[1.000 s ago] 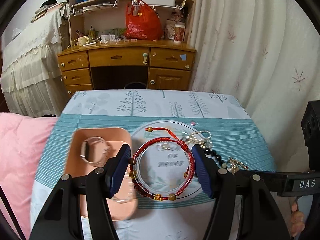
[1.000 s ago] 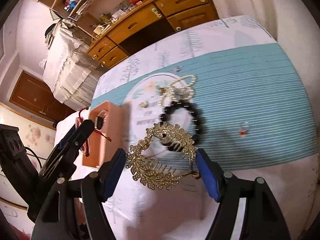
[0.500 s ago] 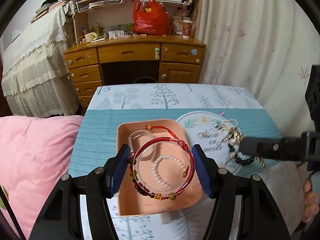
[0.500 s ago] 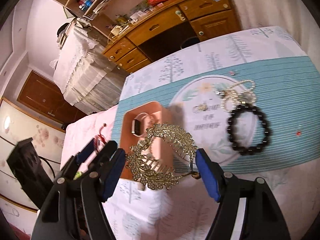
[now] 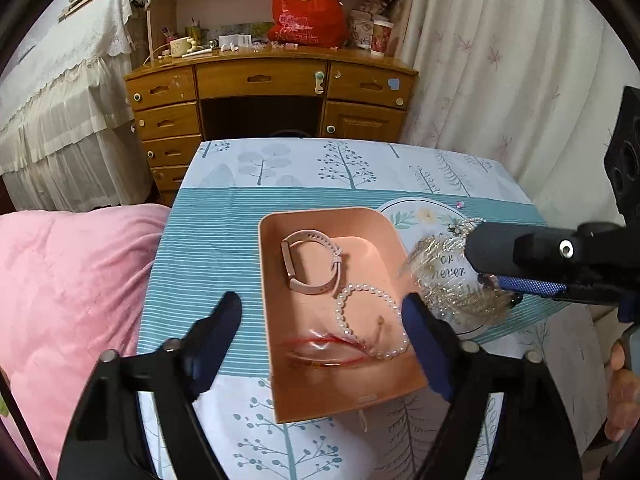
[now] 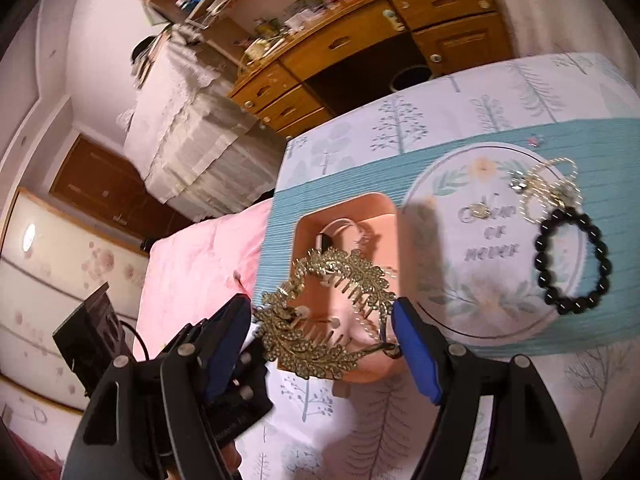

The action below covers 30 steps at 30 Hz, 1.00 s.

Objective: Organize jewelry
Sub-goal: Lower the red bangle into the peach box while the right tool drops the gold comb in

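A pink tray (image 5: 280,320) sits on the table and holds a pink watch band (image 5: 310,266), a pearl bracelet (image 5: 370,320) and a blurred red bead bracelet (image 5: 324,346). My left gripper (image 5: 322,340) hangs open above the tray, empty. My right gripper (image 6: 322,332) is shut on a gold leaf hair comb (image 6: 328,312) and holds it over the tray's (image 6: 384,216) near end. It also shows in the left wrist view (image 5: 456,280) at the tray's right edge.
A round white mat (image 6: 480,264) right of the tray carries a black bead bracelet (image 6: 572,260), a gold chain (image 6: 548,188) and a small ring (image 6: 480,210). A pink quilt (image 5: 72,288) lies left of the table. A wooden desk (image 5: 264,92) stands behind.
My left gripper opened and let go of the red bead bracelet, which now lies in the tray. My right gripper carried the gold comb left, over the tray.
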Each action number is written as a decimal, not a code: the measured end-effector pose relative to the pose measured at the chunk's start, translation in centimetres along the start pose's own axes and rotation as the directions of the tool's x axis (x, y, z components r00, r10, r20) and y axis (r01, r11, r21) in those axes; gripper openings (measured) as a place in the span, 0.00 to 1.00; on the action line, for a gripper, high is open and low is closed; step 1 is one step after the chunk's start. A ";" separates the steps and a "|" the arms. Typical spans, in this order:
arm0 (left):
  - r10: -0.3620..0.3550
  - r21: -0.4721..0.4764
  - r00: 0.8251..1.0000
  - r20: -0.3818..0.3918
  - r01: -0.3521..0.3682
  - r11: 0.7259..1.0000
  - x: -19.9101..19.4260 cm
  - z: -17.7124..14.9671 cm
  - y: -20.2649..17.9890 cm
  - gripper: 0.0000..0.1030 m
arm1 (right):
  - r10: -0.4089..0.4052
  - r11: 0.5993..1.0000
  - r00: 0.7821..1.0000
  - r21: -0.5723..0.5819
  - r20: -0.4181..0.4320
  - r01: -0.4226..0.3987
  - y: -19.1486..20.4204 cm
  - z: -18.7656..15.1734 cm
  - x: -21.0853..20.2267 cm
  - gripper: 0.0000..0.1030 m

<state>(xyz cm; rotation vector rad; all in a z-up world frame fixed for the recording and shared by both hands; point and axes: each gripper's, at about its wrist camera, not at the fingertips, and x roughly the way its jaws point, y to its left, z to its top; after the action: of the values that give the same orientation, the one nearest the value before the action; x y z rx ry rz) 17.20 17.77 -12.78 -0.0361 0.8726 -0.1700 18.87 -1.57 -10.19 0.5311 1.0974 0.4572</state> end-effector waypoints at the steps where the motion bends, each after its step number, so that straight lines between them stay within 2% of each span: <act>1: 0.003 0.006 1.000 -0.004 -0.002 1.000 0.0 -0.1 0.1 0.79 | -0.003 1.000 1.000 0.006 -0.006 0.003 -0.1 0.0 0.2 0.76; 9: -0.030 -0.045 0.998 -0.052 0.028 0.999 0.5 -0.1 0.7 0.79 | 0.006 0.999 1.000 0.034 -0.015 -0.005 -0.9 -0.2 -0.1 0.77; 15: -0.048 -0.044 0.997 -0.062 0.046 0.998 0.9 0.2 -1.3 0.83 | -0.022 0.998 1.000 0.052 -0.011 0.023 -2.7 -0.5 -1.1 0.77; 21: -0.064 -0.035 0.994 -0.094 0.061 0.998 1.6 -0.3 -5.0 0.84 | -0.076 0.993 0.997 0.091 -0.007 0.076 -6.3 -1.2 -3.5 0.77; 30: -0.126 -0.052 0.981 -0.145 0.119 0.992 2.6 -1.7 -13.1 0.84 | -0.162 0.976 0.987 0.145 -0.019 0.163 -13.2 -2.1 -8.4 0.77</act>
<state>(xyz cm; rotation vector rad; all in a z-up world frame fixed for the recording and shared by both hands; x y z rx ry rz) 15.81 4.48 -14.53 -0.1187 1.0228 -0.2719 14.85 -16.56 -13.05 0.5634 1.1771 0.2365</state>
